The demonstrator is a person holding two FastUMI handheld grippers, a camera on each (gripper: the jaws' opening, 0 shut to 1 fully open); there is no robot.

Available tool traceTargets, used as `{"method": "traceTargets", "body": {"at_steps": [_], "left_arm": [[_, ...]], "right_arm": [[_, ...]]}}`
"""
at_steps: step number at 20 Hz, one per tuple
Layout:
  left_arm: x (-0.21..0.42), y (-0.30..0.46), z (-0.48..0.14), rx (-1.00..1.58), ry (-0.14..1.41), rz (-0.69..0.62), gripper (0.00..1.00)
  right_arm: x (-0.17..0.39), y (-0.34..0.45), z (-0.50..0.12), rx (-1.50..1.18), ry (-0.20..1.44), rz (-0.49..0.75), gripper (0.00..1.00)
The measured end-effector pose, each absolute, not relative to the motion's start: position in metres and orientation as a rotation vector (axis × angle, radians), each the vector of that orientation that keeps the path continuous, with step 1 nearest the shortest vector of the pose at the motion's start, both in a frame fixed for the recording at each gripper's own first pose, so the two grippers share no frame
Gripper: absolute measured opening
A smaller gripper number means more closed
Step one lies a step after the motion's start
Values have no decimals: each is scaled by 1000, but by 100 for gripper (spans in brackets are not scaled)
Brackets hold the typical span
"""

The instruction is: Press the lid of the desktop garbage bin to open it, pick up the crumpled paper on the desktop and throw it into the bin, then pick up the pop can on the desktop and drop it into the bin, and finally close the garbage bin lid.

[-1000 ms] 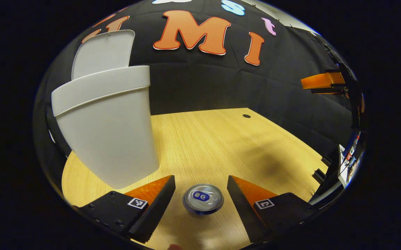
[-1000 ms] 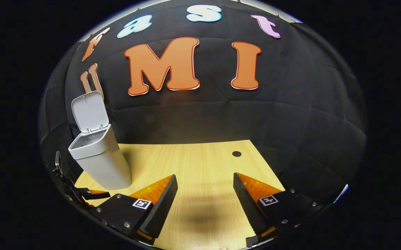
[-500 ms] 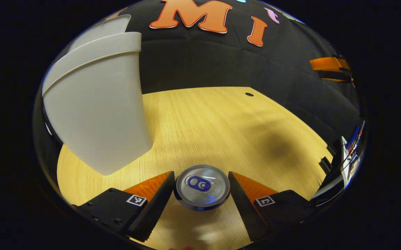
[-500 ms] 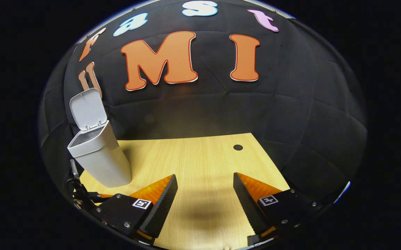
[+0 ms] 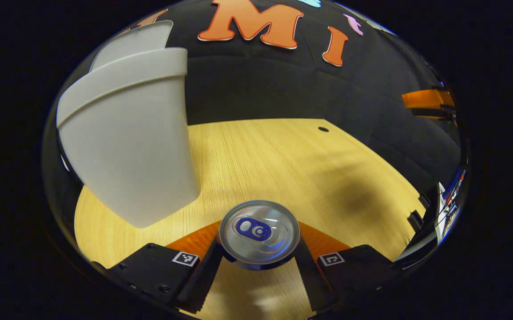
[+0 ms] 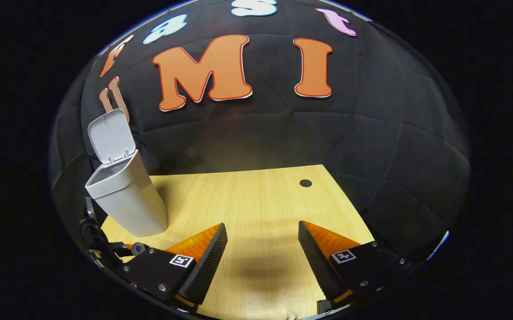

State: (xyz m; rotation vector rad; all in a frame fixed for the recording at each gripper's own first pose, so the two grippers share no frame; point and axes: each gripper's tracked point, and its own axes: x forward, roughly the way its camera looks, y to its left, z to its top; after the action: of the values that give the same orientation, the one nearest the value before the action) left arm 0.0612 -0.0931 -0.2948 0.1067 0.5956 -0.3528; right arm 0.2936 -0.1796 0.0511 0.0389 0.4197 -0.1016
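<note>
A silver pop can (image 5: 259, 231) with a blue tab end stands upright between the fingers of my left gripper (image 5: 259, 243), which is shut on its sides. The white garbage bin (image 5: 127, 142) rises just left of it, its lid (image 5: 132, 42) tipped up and back. In the right gripper view the same bin (image 6: 127, 200) stands at the table's left with its lid (image 6: 110, 135) open and its inside dark. My right gripper (image 6: 260, 258) hangs open over bare wood. The can top (image 6: 139, 249) peeks out at the lower left, in the left gripper.
The wooden table (image 5: 283, 160) has a small round hole (image 5: 323, 129) near its far right corner. My right gripper's finger (image 5: 427, 100) shows far off at the right edge of the left gripper view. The black cloth wall backs the table.
My left gripper has come down around the can and its fingers have shut on it; the can now sits larger and higher in that view. The right gripper has barely moved.
</note>
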Motion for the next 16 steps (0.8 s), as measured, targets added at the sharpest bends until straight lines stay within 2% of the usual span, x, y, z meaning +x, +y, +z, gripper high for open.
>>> {"method": "traceTargets", "body": {"at_steps": [8,11,16], "left_arm": [[43,-86,-154,122,391,-345,83],[43,-83,-92,121,244,-344,82],[51,-63,-15,135,111,-292,81]], "right_arm": [[300,-159,56,57,412,-53,96],[303,-151,59,67,403,-29,96],[309,-144,64,80,396,-7,96]]}}
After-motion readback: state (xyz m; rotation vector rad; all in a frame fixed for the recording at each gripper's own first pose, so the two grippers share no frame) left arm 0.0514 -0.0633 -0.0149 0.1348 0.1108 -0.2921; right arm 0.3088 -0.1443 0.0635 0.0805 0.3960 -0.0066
